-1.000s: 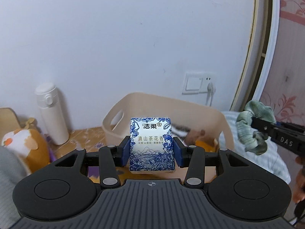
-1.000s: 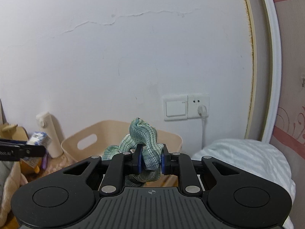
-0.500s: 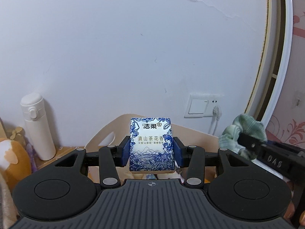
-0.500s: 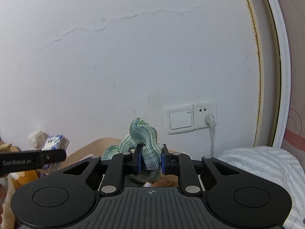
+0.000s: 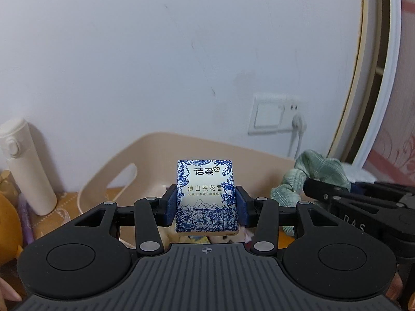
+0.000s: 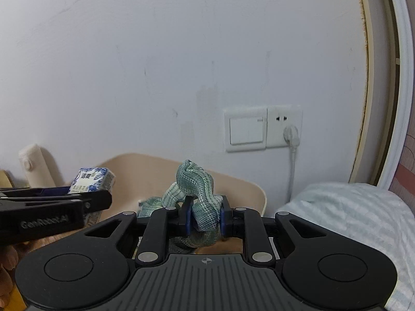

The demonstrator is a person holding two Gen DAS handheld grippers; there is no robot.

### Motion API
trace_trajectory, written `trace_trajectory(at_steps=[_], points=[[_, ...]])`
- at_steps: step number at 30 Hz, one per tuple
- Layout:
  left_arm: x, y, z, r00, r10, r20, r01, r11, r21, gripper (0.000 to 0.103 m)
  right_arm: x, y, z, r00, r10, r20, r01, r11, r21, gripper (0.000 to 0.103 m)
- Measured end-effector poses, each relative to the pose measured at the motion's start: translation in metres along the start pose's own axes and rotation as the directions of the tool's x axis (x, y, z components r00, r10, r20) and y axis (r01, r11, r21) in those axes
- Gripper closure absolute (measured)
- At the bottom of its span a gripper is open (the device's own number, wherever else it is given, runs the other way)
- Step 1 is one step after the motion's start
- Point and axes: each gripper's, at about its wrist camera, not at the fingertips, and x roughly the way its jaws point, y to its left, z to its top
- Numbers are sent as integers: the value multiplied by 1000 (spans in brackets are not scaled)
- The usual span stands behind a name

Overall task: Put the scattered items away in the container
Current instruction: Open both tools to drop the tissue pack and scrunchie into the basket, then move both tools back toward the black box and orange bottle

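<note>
A light, squashy tissue pack (image 5: 206,197) is clamped by its sides in the left hand-held gripper (image 5: 206,204) above the basket (image 5: 109,178); a soft, limp scrunchie (image 6: 198,194) is pinched in the right hand-held gripper (image 6: 205,219) beside it.

Patterned tabletop (image 5: 66,203), beige container (image 5: 103,178) and white flask (image 5: 28,165) on it, possibly a purple pen (image 5: 26,217)

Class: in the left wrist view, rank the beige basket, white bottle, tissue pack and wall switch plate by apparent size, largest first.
1. beige basket
2. white bottle
3. tissue pack, though nearness to the camera enlarges it
4. wall switch plate
</note>
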Motion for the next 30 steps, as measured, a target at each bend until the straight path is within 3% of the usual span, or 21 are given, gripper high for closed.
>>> trace_trajectory(at_steps=[5,8,11,12,16,20,25,30], points=[[18,-3,-9,996,-16,-86,16,1000,-10,56,7,1,-4,999,-26,-36,26,1000,-15,83],[24,0,-14,993,-26,-116,23,999,-26,56,7,1,-5,998,-33,-44,32,999,-23,70],[24,1,-17,994,-7,-109,5,1000,-12,41,7,4,-5,998,-37,-55,36,999,-29,50],[25,1,-20,994,2,-109,-3,1000,-11,35,7,4,-5,998,-42,-52,40,999,-29,48],[16,8,-19,995,-17,-102,13,999,-32,26,-1,-1,-3,999,-29,-38,29,999,-14,42],[-6,15,-22,998,-19,-60,19,1000,-7,23,-14,-4,1,1000,-15,-5,15,1000,-2,34],[-71,28,-49,1000,-23,17,22,999,34,19,-44,5,1,999,14,49,-13,1000,-19,14],[-123,41,-74,997,6,75,-10,998,56,18,-78,29,-9,994,42,99,-34,996,-80,4]])
